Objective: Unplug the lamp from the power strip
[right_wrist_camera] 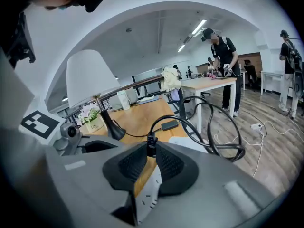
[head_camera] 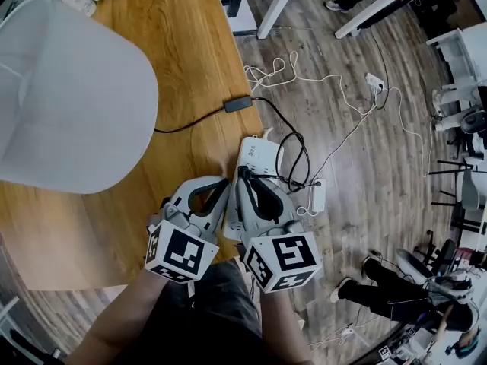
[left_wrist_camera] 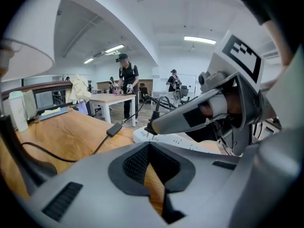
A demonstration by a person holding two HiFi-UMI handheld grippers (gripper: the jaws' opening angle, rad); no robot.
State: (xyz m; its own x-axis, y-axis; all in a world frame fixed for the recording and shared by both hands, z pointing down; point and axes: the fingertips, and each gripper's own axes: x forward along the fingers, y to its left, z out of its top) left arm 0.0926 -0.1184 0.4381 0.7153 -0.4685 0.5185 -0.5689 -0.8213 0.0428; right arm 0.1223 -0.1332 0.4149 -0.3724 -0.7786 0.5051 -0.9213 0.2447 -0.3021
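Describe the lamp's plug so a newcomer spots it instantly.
Start at the wooden table, then the white power strip at its edge. Just above it, the right gripper pinches the black plug, its prongs bare, unlike the looped black cable alongside.

We have the head view high above, facing steeply down on the light-brown wooden tabletop, with the left gripper and right gripper close beneath it. The left gripper view sits low over the table and faces along its own jaws across the room. The right gripper view does likewise, very near the black plug. All three views share the flat white power strip and, we think, the white lamp shade, which is only a blurred edge in the left gripper view.
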